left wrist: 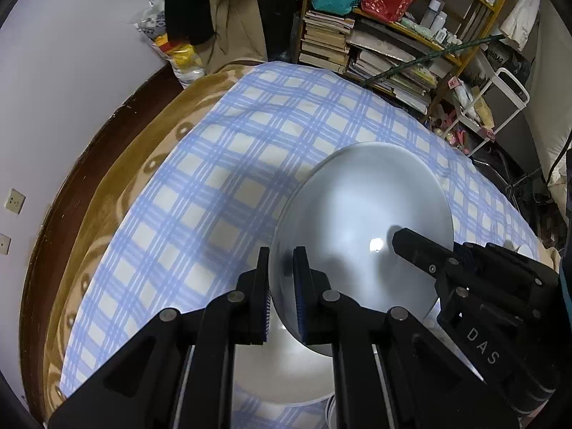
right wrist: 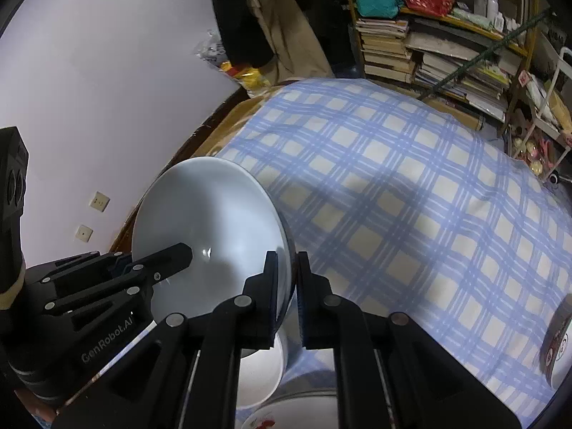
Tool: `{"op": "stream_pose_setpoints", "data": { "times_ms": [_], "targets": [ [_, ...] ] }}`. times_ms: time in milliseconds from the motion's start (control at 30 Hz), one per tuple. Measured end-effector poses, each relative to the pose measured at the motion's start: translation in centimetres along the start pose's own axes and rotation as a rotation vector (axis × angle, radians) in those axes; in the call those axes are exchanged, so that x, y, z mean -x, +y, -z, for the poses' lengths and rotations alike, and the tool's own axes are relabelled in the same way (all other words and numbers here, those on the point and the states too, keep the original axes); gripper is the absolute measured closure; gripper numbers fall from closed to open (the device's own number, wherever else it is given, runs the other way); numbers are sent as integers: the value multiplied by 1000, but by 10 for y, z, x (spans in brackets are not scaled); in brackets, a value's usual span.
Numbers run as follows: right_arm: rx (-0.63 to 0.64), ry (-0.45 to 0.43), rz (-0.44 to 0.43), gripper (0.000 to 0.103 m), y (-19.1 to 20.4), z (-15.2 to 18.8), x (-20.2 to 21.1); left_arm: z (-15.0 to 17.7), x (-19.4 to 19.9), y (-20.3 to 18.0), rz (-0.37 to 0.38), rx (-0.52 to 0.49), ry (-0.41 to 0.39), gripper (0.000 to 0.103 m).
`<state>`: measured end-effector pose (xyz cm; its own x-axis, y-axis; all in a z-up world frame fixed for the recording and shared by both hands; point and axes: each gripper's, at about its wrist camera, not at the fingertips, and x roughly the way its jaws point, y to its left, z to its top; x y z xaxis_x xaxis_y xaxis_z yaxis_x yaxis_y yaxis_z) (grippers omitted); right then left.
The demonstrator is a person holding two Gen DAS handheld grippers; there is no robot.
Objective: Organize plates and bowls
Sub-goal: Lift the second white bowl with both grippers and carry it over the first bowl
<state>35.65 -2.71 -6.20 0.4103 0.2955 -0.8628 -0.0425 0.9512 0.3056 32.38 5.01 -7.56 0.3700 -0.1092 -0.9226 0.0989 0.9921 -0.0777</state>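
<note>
The bowl (left wrist: 361,228) is looking like glazed ceramic, smooth and glossy, catching a bright highlight. The checked cloth (left wrist: 221,186) is lying soft and matt, woven cotton by its look. Both grippers, left (left wrist: 280,293) and right (right wrist: 287,296), are showing matt black plastic with dull metal pins.

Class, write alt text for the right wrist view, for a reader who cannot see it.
Two black claws hold a pale bowl by opposite sides of its rim above a blue checked cloth: the right claw pinches the near rim, the left claw reaches in from the left. More dishes lie below; cluttered shelves stand behind.
</note>
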Motion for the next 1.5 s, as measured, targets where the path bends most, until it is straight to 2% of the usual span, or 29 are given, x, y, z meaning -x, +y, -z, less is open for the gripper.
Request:
{"op": "stream_pose_setpoints", "data": {
  "times_ms": [200,467,600,867,1500],
  "targets": [
    [44,-26,-9,92,14,26,11,35,11,11,7,67,-32,91],
    [94,-50,-4,92,25,57,11,66,19,5,-75,42,-94,91],
    [98,-61,-8,92,26,69,6,72,20,10,-66,56,-108,91],
    [115,-16,-14,92,31,78,-14,81,2,27,-38,114,-54,91],
    [122,7,11,92,27,83,-41,82,-27,35,-12,135,17,91]
  ]
}}
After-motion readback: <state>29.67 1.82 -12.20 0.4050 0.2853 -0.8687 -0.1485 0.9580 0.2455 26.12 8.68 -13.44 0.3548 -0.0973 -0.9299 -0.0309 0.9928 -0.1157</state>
